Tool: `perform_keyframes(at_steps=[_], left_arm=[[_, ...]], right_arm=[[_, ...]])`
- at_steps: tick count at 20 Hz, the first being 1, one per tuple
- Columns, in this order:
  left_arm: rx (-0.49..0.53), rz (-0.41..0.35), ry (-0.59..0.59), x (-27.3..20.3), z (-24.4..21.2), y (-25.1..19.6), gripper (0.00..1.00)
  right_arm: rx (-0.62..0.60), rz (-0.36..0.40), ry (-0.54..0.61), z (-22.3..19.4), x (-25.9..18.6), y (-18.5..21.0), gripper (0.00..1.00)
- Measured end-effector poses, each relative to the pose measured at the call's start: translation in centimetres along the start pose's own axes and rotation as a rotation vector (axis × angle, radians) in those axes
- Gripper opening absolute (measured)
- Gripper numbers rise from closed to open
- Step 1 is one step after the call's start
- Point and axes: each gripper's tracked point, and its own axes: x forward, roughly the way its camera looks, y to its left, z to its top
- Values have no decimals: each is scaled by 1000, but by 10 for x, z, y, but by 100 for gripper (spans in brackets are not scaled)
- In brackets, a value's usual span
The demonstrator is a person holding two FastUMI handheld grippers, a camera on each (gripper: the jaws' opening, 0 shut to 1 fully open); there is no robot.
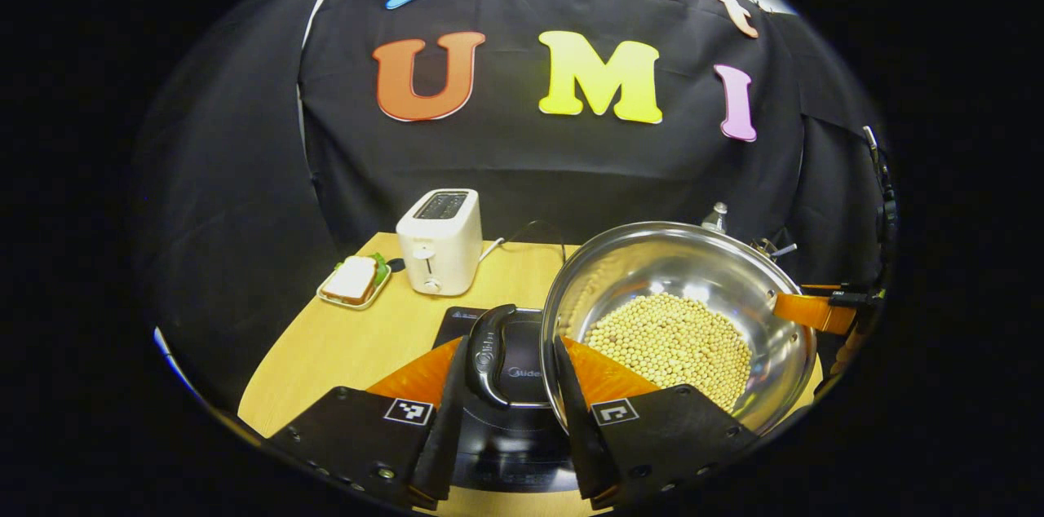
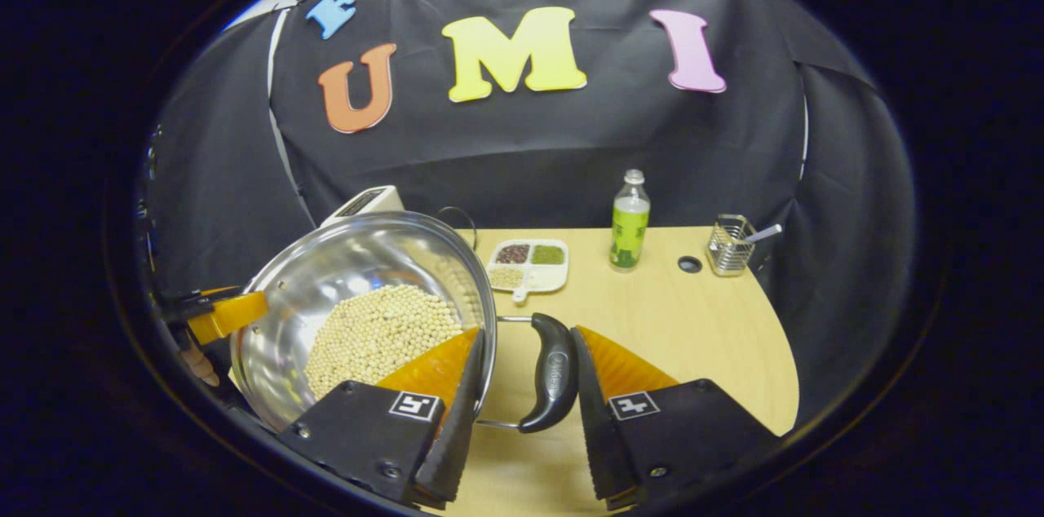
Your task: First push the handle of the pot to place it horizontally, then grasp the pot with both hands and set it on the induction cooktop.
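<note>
In the left gripper view, the left gripper (image 1: 506, 419) stands open at the bottom centre, astride the pot's left handle (image 1: 489, 354) above the induction cooktop (image 1: 522, 452). In the right gripper view, the right gripper (image 2: 522, 411) is parted around the right handle (image 2: 553, 374). The steel pot (image 2: 326, 272), tilted and holding pale beans (image 2: 375, 342), sits lower left there. On the wooden table (image 2: 693, 321), toaster (image 1: 440, 244) and sandwich plate (image 1: 355, 282) appear mid-left in the left gripper view; bottle (image 2: 630, 223), divided tray (image 2: 530, 262) and wire holder (image 2: 728, 246) in the right gripper view.

My left claw (image 1: 506, 419) has two black angular mounts, each with a small square black-and-white marker tag and round screws along its lower edge. My right claw (image 2: 522, 427) looks the same: ridged inner finger faces, marker tags, screws.
</note>
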Motion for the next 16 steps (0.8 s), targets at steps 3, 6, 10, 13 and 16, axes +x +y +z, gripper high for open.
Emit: perform_keyframes(at_steps=[3,6,10,13,16], left_arm=[[-27,26,-17,1,6,31,55],[-54,46,-24,-1,12,54,55],[-93,61,-10,31,3,90,56],[-100,73,40,53,-20,103,55],[-101,73,100,83,-45,108,56]], right_arm=[[-30,15,-16,10,10,32,60],[-48,25,-22,15,24,61,60],[-68,24,-10,9,51,87,61],[-69,17,32,-11,79,95,61],[-65,1,85,-33,112,95,61]])
